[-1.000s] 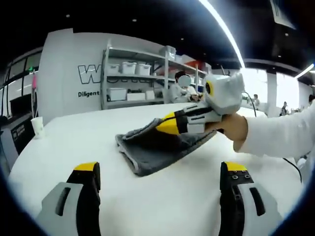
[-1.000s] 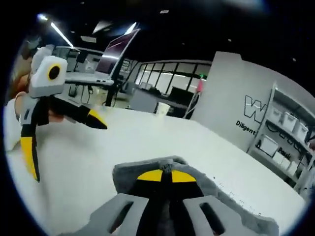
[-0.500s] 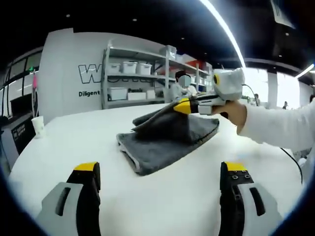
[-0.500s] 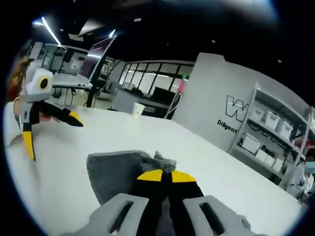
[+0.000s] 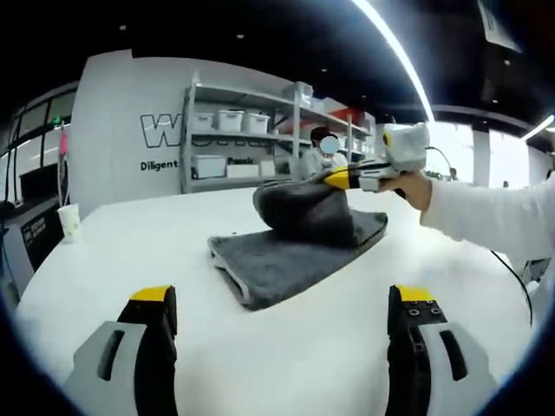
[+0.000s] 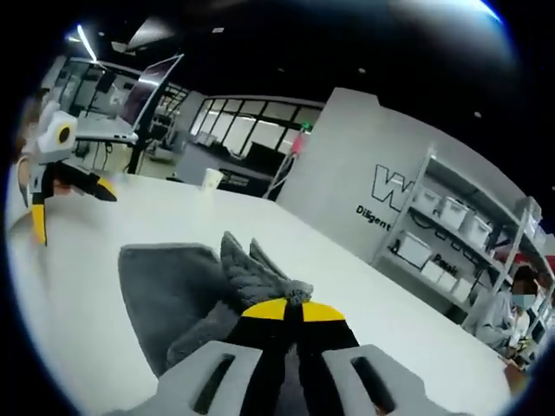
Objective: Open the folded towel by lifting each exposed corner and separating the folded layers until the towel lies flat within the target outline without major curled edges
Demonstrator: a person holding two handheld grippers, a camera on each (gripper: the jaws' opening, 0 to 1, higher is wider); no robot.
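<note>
The towel (image 5: pixel 290 256), grey and folded, lies on the white table (image 5: pixel 303 347) at the centre of your left gripper view. Your left gripper (image 5: pixel 282 325) hangs wide apart at six o'clock, holding nothing, short of the cloth. At two o'clock your right gripper (image 5: pixel 334 179) pinches the top layer and holds it raised.

In your right gripper view, the right gripper (image 6: pixel 286 310) sits clamped on a bunched towel (image 6: pixel 186 290) corner at six o'clock. The left gripper (image 6: pixel 65 199) shows at nine o'clock, spread wide above the table (image 6: pixel 78 347).
</note>
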